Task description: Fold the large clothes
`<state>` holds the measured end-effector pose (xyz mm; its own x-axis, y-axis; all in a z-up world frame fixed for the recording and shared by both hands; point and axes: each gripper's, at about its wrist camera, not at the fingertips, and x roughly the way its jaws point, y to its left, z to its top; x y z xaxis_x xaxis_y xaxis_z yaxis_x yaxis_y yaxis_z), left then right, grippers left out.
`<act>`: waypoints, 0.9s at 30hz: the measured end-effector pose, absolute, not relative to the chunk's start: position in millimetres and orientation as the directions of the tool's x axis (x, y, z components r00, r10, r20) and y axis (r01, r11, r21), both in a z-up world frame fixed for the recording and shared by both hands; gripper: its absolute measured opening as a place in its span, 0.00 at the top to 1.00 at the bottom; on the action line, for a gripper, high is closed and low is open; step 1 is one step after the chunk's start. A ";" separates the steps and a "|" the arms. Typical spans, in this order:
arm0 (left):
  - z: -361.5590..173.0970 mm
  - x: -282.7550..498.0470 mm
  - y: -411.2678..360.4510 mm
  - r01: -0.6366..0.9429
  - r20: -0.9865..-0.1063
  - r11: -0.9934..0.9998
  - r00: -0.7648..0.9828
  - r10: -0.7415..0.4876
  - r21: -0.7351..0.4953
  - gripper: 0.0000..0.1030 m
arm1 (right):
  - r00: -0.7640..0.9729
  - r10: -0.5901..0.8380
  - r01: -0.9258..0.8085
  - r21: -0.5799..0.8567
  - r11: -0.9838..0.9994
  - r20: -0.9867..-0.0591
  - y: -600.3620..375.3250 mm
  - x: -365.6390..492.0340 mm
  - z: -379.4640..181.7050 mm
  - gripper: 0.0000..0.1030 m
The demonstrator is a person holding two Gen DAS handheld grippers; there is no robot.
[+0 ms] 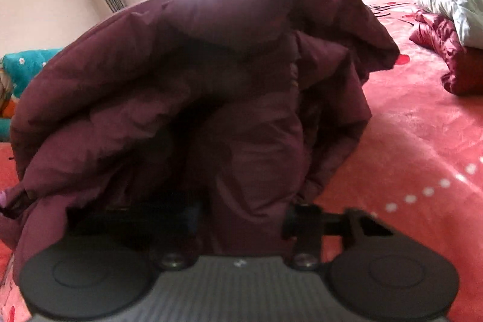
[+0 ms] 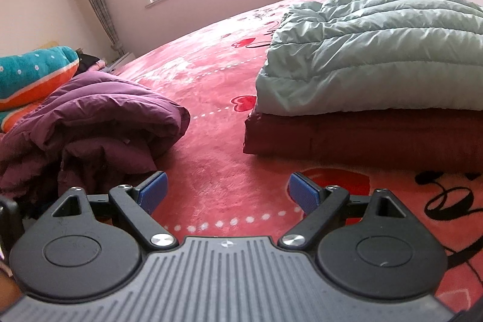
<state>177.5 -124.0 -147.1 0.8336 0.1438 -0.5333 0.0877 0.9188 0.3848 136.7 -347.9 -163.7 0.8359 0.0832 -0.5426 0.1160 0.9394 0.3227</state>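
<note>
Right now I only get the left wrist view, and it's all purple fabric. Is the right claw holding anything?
Observer: No. The right claw is open, its blue pads wide apart over the bare bedspread.
Operator: Is the jacket up off the bed?
Observer: The purple jacket lies bunched on the bedspread, to the left of the right claw.
Operator: And the pile on the right?
Observer: The mint jacket lies flat on top of a dark red garment.
</note>
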 end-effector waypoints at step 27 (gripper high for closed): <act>10.1 79.2 3.1 -0.051 -0.346 0.997 0.936 0.068 0.058 1.00 | 0.770 0.268 -0.118 0.284 0.951 -0.579 -278.5 155.3 -196.4 0.00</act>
<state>79.2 3.1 10.1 0.9359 0.0681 -0.3457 -0.0510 0.9970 0.0584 155.3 -278.5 -196.4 0.7699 0.2682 -0.5790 -0.1176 0.9515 0.2844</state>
